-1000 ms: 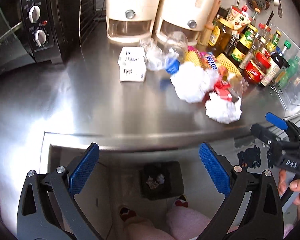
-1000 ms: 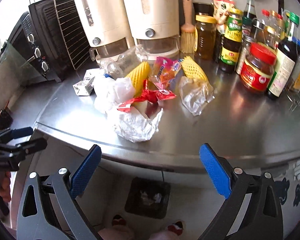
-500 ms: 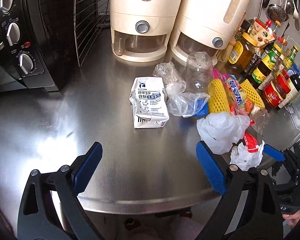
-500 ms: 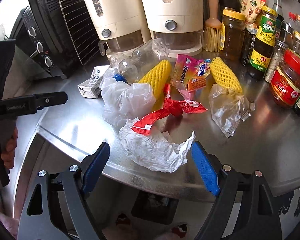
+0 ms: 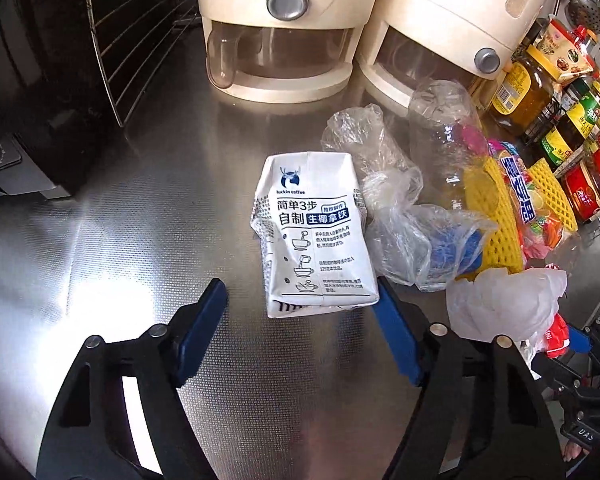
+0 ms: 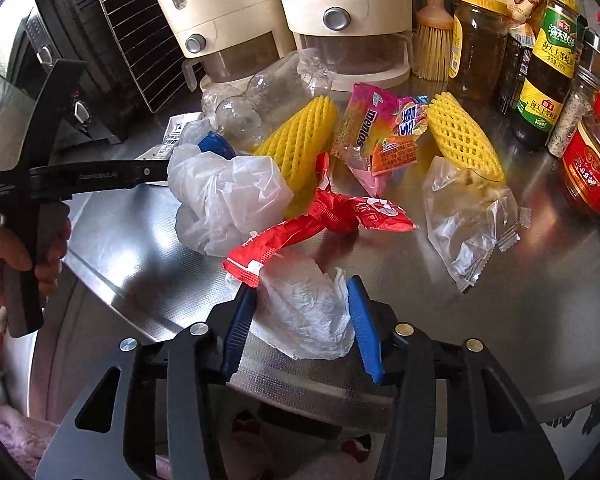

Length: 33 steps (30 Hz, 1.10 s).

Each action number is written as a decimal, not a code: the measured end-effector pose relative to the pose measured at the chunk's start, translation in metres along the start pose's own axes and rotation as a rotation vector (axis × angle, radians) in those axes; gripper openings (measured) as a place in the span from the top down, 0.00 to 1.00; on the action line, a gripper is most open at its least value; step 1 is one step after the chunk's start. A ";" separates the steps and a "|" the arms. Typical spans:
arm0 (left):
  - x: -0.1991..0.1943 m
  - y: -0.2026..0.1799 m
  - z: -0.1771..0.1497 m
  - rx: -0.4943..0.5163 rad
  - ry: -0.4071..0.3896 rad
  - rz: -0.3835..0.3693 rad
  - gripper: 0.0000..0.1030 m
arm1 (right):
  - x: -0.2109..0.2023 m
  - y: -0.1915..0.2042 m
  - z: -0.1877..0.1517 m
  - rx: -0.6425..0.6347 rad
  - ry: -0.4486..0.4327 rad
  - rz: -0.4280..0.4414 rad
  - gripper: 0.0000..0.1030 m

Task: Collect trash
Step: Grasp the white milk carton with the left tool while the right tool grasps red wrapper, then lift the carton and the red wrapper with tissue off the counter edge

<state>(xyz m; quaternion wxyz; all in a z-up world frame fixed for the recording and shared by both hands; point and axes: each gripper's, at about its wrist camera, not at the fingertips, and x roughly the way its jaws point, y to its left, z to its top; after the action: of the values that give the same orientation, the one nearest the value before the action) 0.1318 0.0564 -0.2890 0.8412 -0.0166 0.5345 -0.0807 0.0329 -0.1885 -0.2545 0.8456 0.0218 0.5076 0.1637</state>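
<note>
Trash lies on the steel counter [image 5: 140,208]. My left gripper [image 5: 300,332] is open, its blue pads either side of the near end of a white coffee carton [image 5: 316,236]. My right gripper [image 6: 300,320] is closed on a crumpled white plastic bag [image 6: 308,312] at the counter's front edge. A red wrapper [image 6: 320,220], another white bag [image 6: 228,200], yellow foam nets [image 6: 300,140], a Mentos wrapper [image 6: 372,128], a clear wrapper [image 6: 468,216] and a crushed clear bottle [image 6: 268,92] lie beyond.
Two cream dispensers [image 5: 284,28] stand at the back. A black oven [image 5: 28,80] with a wire rack is on the left. Jars and sauce bottles [image 6: 548,60] line the right side. A brush [image 6: 434,36] stands by the dispensers.
Both grippers moved forward over the counter. The left now straddles the carton. The right jaws narrowed and closed on the crumpled white bag.
</note>
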 end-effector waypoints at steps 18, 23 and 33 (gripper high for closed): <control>-0.053 -0.005 -0.019 -0.003 -0.071 -0.010 0.55 | -0.024 0.007 -0.001 -0.001 0.008 0.105 0.91; -0.073 -0.012 -0.042 -0.006 -0.100 -0.011 0.55 | -0.030 0.013 -0.018 -0.012 -0.005 0.111 0.91; -0.122 -0.033 -0.095 0.009 -0.133 -0.009 0.56 | -0.056 0.023 -0.060 -0.019 -0.014 0.128 0.91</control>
<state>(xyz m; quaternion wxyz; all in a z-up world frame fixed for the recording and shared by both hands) -0.0090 0.0479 -0.2166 0.8746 -0.0205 0.4767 -0.0854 -0.0488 -0.1912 -0.2307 0.8372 0.0475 0.4975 0.2221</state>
